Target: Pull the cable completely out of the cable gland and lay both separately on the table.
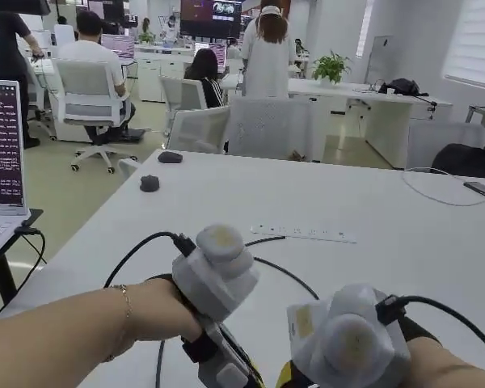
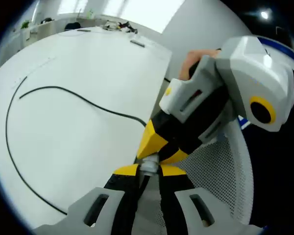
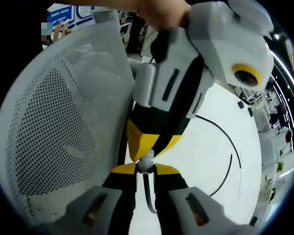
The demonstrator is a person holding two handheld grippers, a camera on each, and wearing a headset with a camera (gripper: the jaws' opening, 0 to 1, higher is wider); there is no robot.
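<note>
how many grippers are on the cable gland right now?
2. The left gripper clamps the cable gland from the bottom of its own view; the right gripper clamps it from the opposite side, tips almost meeting.

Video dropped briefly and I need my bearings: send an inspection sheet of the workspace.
Surface: white table, mostly bare.
Job's things: small grey cable gland, thin black cable running into it and out across the table.
Clutter: long white strip, black mouse, dark round object.
Grippers: left hand-held gripper and right hand-held gripper both shut on the gland, tip to tip.
Cables: black gripper leads.
Surroundings: open laptop, grey mesh chair, seated and standing people.
</note>
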